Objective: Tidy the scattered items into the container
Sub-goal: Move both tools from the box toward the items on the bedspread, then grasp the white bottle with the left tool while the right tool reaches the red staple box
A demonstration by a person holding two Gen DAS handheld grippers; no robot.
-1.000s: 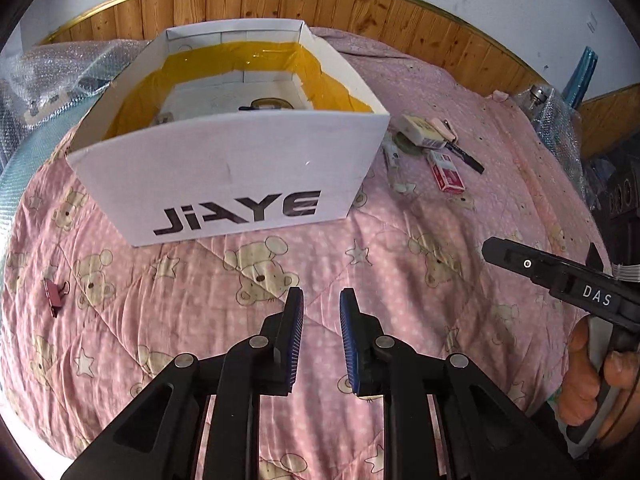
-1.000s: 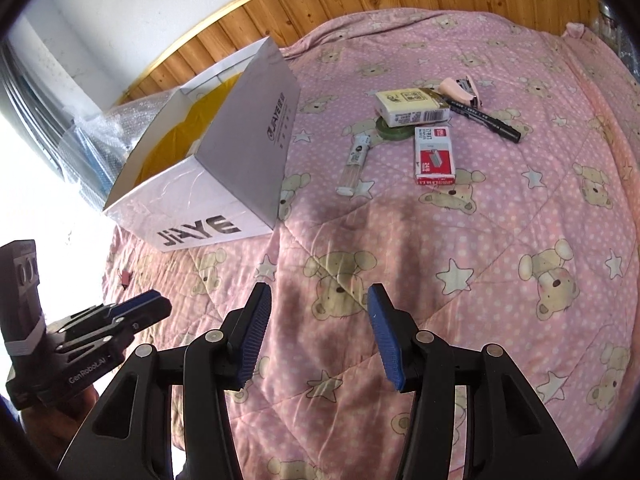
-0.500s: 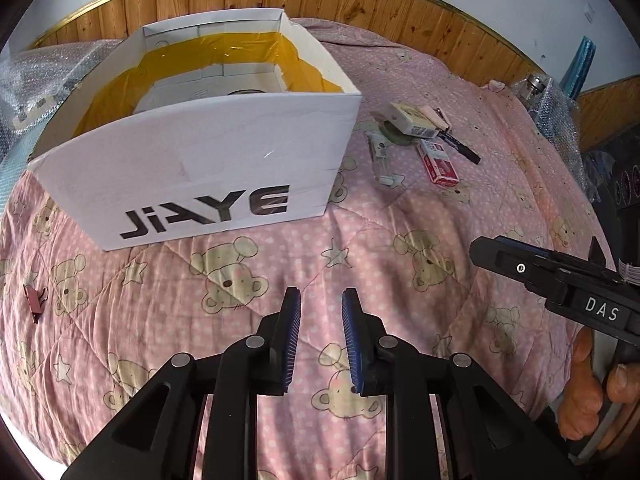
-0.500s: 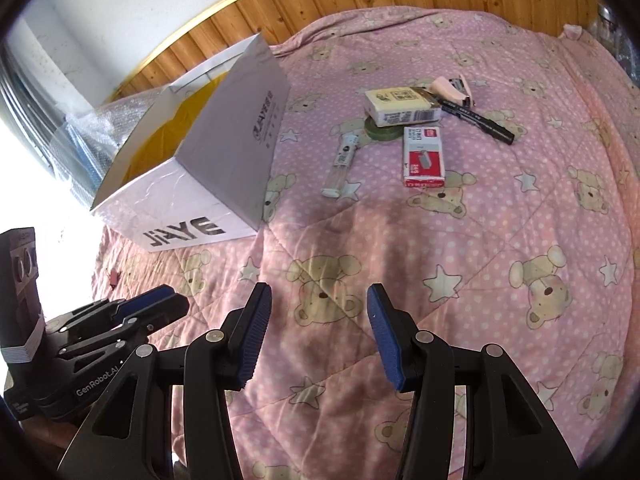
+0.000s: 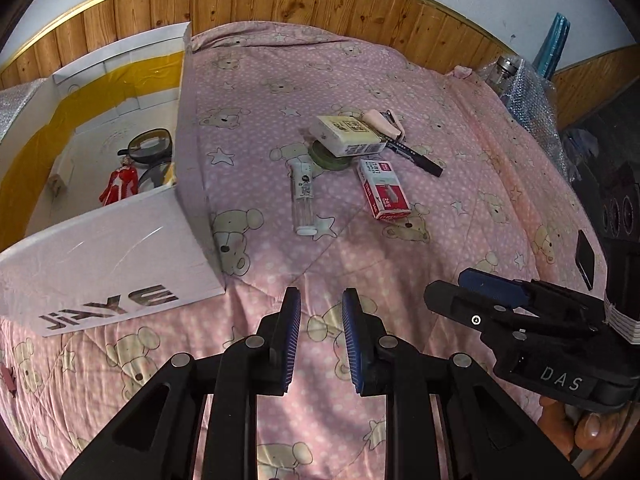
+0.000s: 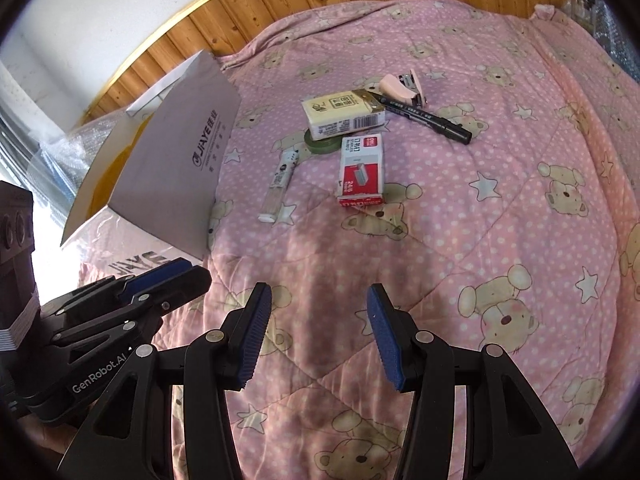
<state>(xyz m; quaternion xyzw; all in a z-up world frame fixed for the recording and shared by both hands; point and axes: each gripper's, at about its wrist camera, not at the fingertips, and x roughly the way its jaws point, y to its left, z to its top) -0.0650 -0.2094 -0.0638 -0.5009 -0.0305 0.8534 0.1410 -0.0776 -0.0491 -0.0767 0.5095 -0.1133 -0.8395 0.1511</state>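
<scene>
A white JIAYE box (image 5: 120,264) with yellow tape inside stands on the left of the pink bear-print quilt; a red figure (image 5: 120,184) and black-rimmed round things (image 5: 150,142) lie in it. To its right sit a clear tube (image 5: 303,196), green tape roll (image 5: 330,158), cream box (image 5: 350,136), red staple box (image 5: 383,189), black marker (image 5: 418,158) and pink stapler (image 5: 382,120). My left gripper (image 5: 320,308) hovers near them, narrowly open, holding nothing. My right gripper (image 6: 318,300) is wide open and also holds nothing, short of the staple box (image 6: 362,170) and tube (image 6: 278,186).
Wooden panelling (image 5: 320,4) runs behind the bed. Bubble wrap with a glass jar (image 5: 508,70) lies at the far right corner. A small pink clip (image 5: 8,380) sits at the quilt's left edge. A person's hand (image 5: 592,428) holds the right gripper's handle.
The left wrist view has swung right: the box slid to the left of it, its inside now shows, and the scattered items sit in the middle. The right gripper has crept toward the items.
</scene>
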